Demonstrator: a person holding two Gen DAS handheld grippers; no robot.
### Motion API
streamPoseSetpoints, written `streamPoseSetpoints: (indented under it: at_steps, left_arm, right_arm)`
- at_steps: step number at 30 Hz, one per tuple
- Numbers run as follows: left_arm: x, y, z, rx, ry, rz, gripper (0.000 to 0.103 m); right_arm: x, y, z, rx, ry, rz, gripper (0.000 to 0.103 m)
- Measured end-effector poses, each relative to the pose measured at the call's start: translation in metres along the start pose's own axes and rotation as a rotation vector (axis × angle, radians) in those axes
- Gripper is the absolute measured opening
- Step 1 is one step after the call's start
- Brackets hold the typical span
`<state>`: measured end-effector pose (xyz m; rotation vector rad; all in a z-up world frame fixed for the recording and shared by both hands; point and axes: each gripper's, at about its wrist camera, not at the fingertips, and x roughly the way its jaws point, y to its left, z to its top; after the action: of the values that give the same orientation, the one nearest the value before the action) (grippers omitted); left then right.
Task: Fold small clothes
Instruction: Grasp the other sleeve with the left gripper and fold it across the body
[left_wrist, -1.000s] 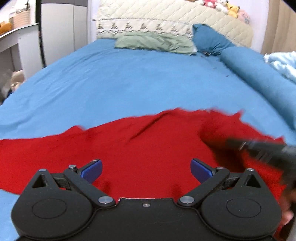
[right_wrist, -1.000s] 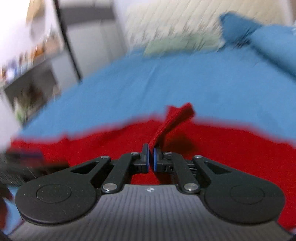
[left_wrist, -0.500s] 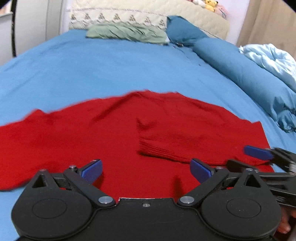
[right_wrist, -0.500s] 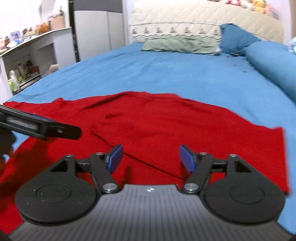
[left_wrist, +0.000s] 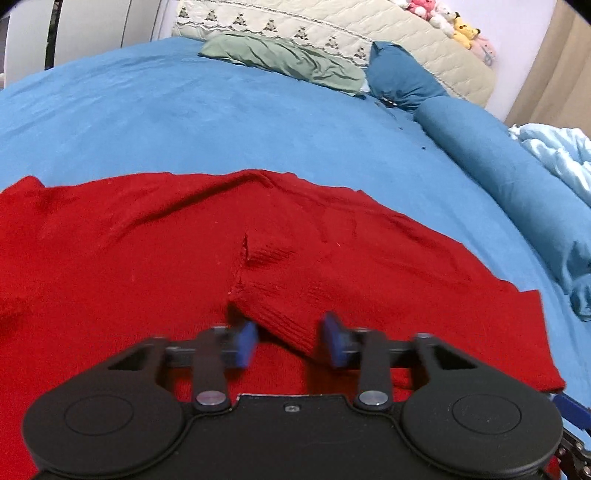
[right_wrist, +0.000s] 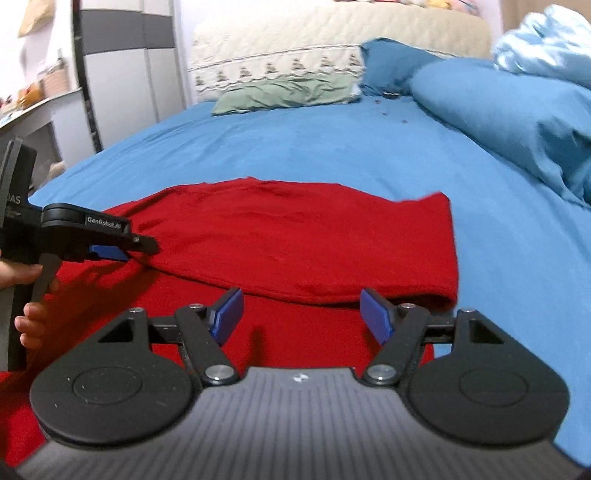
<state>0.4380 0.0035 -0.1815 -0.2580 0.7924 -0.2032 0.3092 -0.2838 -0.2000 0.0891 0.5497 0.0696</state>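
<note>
Bed w/ blue sheet (left_wrist: 258, 122): red sweater (left_wrist: 110, 258) lies spread, folded-in sleeve cuff (left_wrist: 280, 314) between left gripper (left_wrist: 291, 338) fingers, just been closing, not yet pinching. Right gripper (right_wrist: 301, 314) wide, empty. Should pinch the cuff only, not the layer below.

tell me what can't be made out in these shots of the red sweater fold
- Left wrist view: the left gripper pads are motion-blurred, so contact with the folded sleeve cuff is unclear.
- Left wrist view: the red sweater is cut off at the left edge.
- Right wrist view: the sweater's near hem is hidden behind the right gripper body.
</note>
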Motion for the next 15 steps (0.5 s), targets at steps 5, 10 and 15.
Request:
streamPoseSetpoints:
  at_steps: [5,10,15]
  left_arm:
    - [-0.001,0.001,0.004,-0.005,-0.038,0.007,0.004]
    - [-0.044,0.002,0.025,0.042,-0.192,0.053,0.004]
    - [-0.091,0.042,0.032,0.076,-0.311,0.192,0.004]
  right_arm:
    - [0.004,-0.003,-0.002,0.012,0.011,-0.055,0.086]
    - [0.01,-0.007,0.001,-0.002,0.028,-0.183,0.086]
    - [0.025,-0.014,0.004,-0.02,0.088,-0.241,0.086]
